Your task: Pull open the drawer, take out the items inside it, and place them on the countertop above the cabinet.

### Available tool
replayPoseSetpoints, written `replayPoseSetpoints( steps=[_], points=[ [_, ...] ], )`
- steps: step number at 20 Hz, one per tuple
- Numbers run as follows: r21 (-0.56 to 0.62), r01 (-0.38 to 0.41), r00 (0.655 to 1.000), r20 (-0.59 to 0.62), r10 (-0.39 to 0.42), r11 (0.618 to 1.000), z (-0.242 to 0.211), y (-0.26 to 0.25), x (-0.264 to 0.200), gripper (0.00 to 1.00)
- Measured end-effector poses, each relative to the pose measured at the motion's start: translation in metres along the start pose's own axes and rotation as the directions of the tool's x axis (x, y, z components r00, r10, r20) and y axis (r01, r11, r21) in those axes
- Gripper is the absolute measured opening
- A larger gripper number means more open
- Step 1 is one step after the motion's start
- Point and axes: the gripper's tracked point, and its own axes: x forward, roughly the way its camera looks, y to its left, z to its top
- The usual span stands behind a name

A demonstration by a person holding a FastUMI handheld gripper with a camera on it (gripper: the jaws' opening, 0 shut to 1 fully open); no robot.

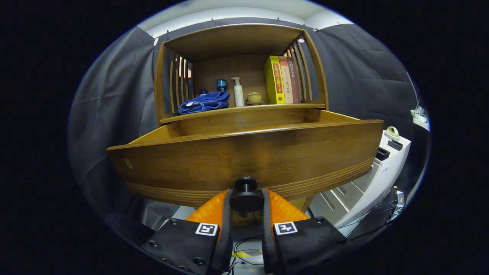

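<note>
A wooden drawer point(244, 156) stands pulled out from the cabinet toward me. Its round dark knob point(245, 194) sits between my fingers, and my gripper point(246, 200) is shut on it. The drawer's inside is hidden behind its tall front panel. Above the drawer runs the countertop point(244, 109) of the cabinet. On it lie a folded blue towel point(204, 102), a white pump bottle point(238, 91), a blue jar point(221, 85), a small lidded cup point(254, 97) and upright books point(282, 80).
A slatted wooden hutch point(237, 40) encloses the countertop on both sides and above. A white drawer unit point(366, 183) stands low to the right of the cabinet, with small items on top. Cables point(244, 252) lie on the floor below my fingers.
</note>
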Motion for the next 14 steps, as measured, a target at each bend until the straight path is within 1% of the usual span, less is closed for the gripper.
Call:
replayPoseSetpoints(
  steps=[3,4,5,7,10,13,14],
  points=[
    [0.011,0.008,1.0,-0.005,-0.008,1.0,-0.001,-0.002,0.0,0.41],
    [0.014,0.004,1.0,-0.013,-0.004,1.0,0.0,0.0,-0.001,0.47],
    [0.008,0.016,1.0,-0.006,-0.016,1.0,0.004,-0.002,-0.004,0.53],
    [0.008,0.018,1.0,0.022,-0.019,1.0,0.024,-0.001,-0.011,0.61],
    [0.018,0.027,0.998,0.051,-0.027,0.999,0.062,-0.002,-0.021,0.91],
    [0.056,0.008,0.997,0.07,-0.012,0.998,0.102,0.004,-0.032,0.99],
    [0.066,0.009,0.998,0.068,-0.014,0.998,0.115,0.004,-0.032,0.99]
  ],
)
